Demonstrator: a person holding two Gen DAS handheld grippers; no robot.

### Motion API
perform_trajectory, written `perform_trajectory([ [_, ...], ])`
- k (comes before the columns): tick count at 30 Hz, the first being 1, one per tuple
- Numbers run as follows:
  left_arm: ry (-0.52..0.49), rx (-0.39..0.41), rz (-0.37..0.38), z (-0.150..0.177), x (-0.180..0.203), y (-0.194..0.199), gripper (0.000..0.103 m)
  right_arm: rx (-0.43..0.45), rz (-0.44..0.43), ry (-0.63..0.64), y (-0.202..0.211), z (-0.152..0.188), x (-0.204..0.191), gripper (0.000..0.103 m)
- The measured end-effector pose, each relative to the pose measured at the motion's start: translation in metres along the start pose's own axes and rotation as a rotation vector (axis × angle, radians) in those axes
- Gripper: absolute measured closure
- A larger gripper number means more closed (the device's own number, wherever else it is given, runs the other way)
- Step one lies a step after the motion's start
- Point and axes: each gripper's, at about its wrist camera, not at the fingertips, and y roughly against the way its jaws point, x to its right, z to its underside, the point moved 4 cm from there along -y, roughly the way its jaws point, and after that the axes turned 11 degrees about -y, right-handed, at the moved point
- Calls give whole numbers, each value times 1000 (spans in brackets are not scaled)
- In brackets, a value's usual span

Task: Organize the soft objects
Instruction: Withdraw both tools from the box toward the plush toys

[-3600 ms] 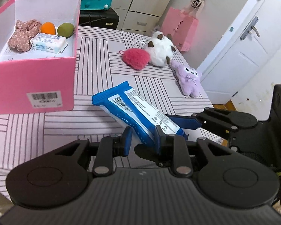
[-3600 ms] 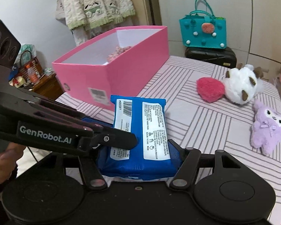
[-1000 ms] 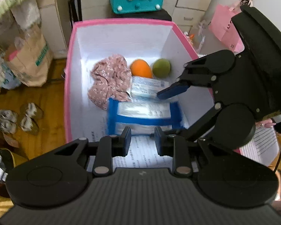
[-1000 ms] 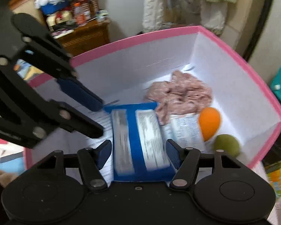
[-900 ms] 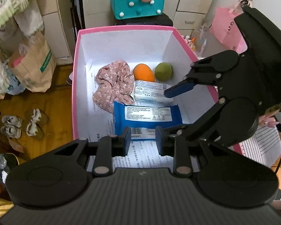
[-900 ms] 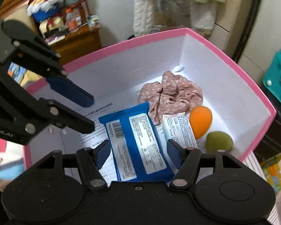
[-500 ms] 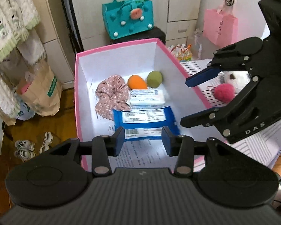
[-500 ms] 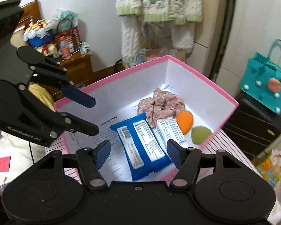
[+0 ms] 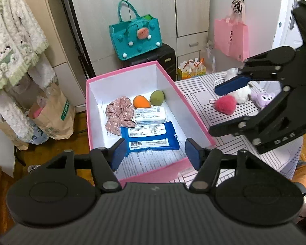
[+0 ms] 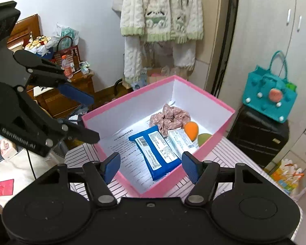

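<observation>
We read the step as the retreat after a drop-off. Largest first: the bench (image 9: 195, 94), under a striped cloth, spreads below and to the right of our left gripper (image 9: 154, 150). The pink box (image 9: 190, 113) sits just ahead of and beneath both grippers. In it, straight ahead of the left gripper's fingertips, lies the blue wipes pack (image 9: 150, 135), flat on a printed sheet; beyond it are a floral scrunchie (image 9: 118, 115), a white tissue pack (image 9: 150, 115), an orange sponge (image 9: 141, 101) and a green one (image 9: 157, 97).

Left gripper: jaws have just been opening, nothing between them — empty. Right gripper (image 10: 149, 164): jaws spread wide, also empty, raised above the box's near rim.

Still loose on the bench, past the right gripper's fingertips as the left wrist view shows it: a white plush (image 9: 241, 91), a purple plush (image 9: 263, 98) and a red pom-pom (image 9: 224, 104).

Next move, in our judgement — swing toward those three, come down with jaws wide and close gently on one.
</observation>
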Motion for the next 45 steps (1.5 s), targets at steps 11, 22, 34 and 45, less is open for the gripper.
perform_trajectory([
  [11, 3, 75, 54, 19, 35, 43, 30, 100, 69, 79, 66, 34, -21, 31],
  [22, -36, 148, 144, 41, 99, 41, 24, 103, 83, 89, 84, 99, -34, 28],
  [34, -75, 91, 258, 57, 149, -5, 20, 82, 76, -61, 83, 160, 1, 27],
  [45, 10, 172, 286, 39, 157, -49, 20, 138, 124, -158, 69, 206, 58, 25],
])
